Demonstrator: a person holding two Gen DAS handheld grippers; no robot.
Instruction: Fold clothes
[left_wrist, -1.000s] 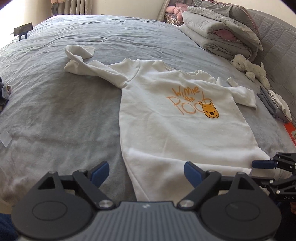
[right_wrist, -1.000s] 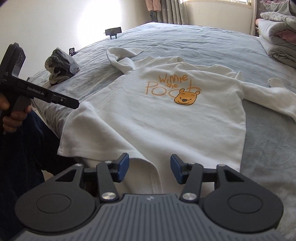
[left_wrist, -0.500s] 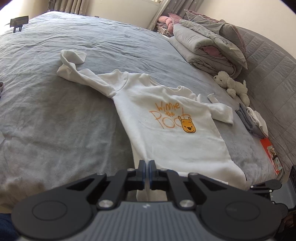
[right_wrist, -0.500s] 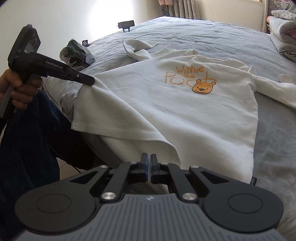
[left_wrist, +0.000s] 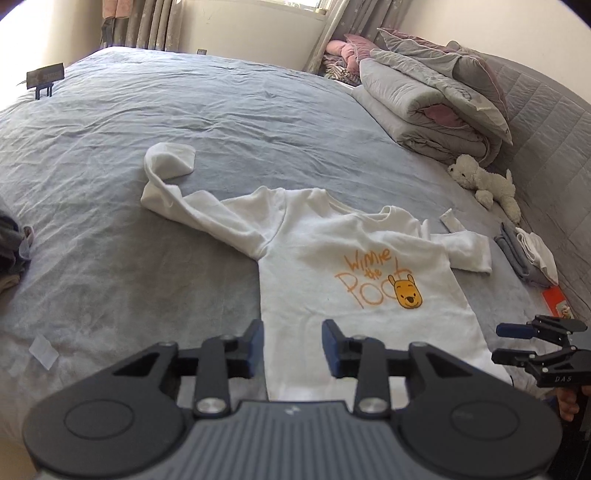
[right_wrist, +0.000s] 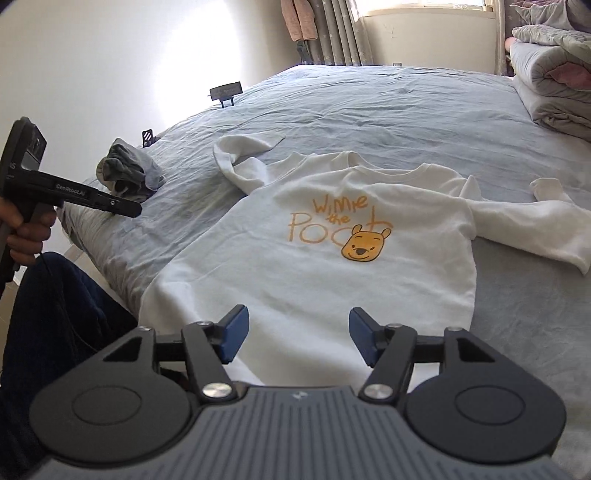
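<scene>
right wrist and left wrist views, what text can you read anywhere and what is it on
"Winnie the Pooh": orange print on the white sweatshirt.
"GenRobot.AI": side of the left gripper, right wrist view.
"DAS": body of the right gripper, left wrist view.
Small dark sign on the bed: too blurred to read.

Both the left tongs (left_wrist: 292, 349) and right tongs (right_wrist: 295, 334) have reopened, releasing the white sweatshirt's (right_wrist: 314, 273) hem.

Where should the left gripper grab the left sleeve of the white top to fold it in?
Probably at the sleeve cuff. It lies doubled over at the far end, apart from the body of the white top. Come from the outer side with the left gripper, over bare bedsheet.
</scene>
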